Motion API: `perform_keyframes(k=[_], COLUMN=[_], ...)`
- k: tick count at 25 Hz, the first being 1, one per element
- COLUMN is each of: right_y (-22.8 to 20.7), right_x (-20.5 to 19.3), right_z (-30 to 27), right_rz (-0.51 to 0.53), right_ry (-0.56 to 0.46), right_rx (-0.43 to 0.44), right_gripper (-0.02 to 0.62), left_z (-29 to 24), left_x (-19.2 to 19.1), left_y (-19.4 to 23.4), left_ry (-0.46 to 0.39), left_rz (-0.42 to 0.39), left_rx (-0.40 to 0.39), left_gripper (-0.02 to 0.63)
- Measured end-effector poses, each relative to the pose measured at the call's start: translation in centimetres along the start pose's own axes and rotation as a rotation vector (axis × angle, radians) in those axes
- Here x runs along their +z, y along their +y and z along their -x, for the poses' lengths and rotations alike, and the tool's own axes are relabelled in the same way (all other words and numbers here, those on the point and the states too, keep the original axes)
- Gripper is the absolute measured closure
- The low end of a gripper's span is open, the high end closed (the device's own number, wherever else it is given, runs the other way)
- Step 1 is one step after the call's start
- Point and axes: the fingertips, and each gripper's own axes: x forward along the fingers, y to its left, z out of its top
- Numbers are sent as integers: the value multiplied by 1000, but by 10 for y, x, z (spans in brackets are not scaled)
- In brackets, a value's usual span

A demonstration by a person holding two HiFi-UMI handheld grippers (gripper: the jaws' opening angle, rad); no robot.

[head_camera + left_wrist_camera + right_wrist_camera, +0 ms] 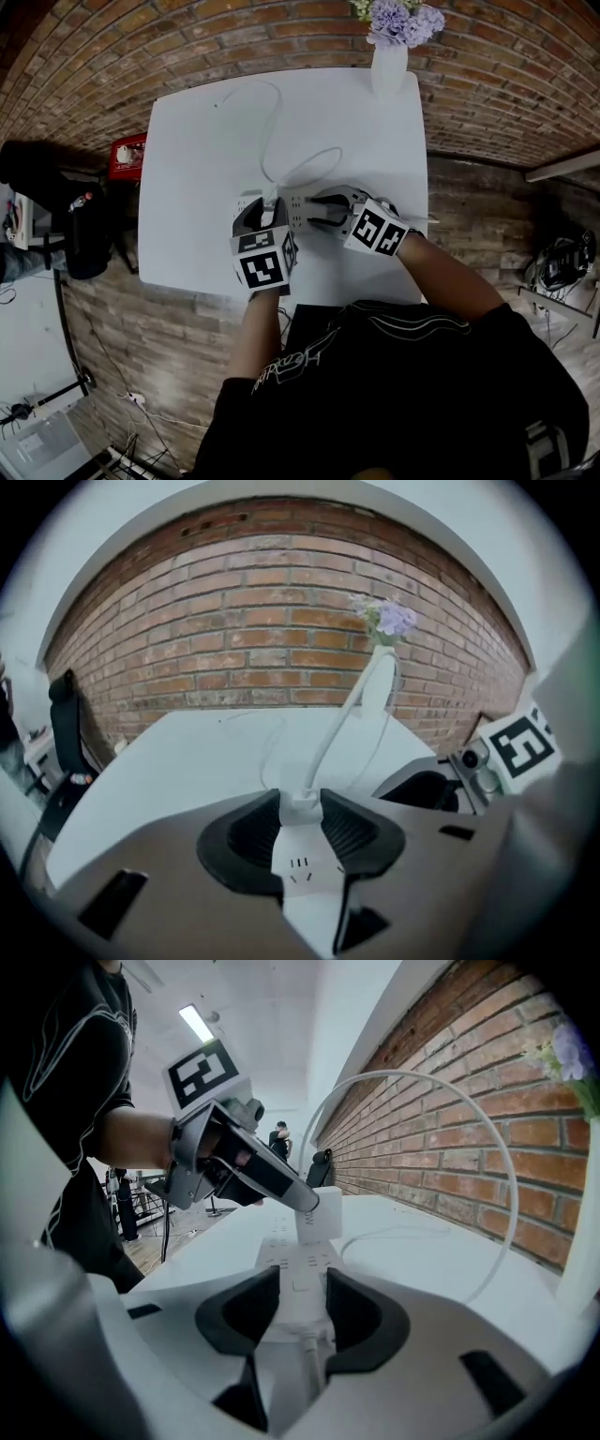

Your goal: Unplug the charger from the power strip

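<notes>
A white power strip (298, 213) lies near the front of the white table (202, 178). A white charger (320, 1213) sits on the strip, and its white cable (273, 122) loops away toward the table's far side. My left gripper (265, 208) is shut on the charger (301, 810), its dark pads pressing on both sides. My right gripper (320, 212) is shut on the strip's near end (298, 1283), holding it on the table. In the right gripper view the left gripper's fingers (267, 1174) clamp the charger from the left.
A white vase with purple flowers (391, 52) stands at the table's far right edge. A red object (127, 155) sits beside the table's left side. Brick-patterned floor surrounds the table, with a brick wall (253, 639) beyond it.
</notes>
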Motion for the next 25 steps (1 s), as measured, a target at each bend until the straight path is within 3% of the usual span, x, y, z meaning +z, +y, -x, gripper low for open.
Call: perform_keyframes(k=[2, 3, 8, 10, 13, 15, 16, 19, 21, 25], right_y=[-1, -1, 0, 0, 0, -1, -1, 0, -1, 0], right_x=[0, -1, -1, -1, 0, -1, -1, -1, -1, 0], right_z=[1, 1, 0, 0, 0, 1, 1, 1, 1, 0], right_rz=[1, 1, 3, 3, 4, 4, 4, 3, 3, 6], right_ry=[-2, -2, 2, 1, 0, 0, 0, 1, 2, 1], right_rx=[-2, -4, -3, -4, -5, -8, -10, -9, -10, -12], right_gripper=[459, 459, 459, 459, 459, 459, 459, 459, 459, 459], left_z=[1, 1, 0, 1, 3, 3, 3, 3, 3, 5], left_x=[1, 1, -1, -1, 0, 1, 1, 0, 0, 0], left_y=[-5, -5, 10, 9, 0, -6, -6, 6, 9, -4], left_ry=[1, 2, 3, 3, 0, -7, -12, -18, -17, -13], left_rz=[-51, -39, 201, 167, -7, -66, -43, 144, 183, -61], left_rx=[20, 12, -111, -98, -13, 19, 7, -86, -110, 0], left_gripper=[472, 472, 472, 472, 472, 472, 472, 474, 474, 474])
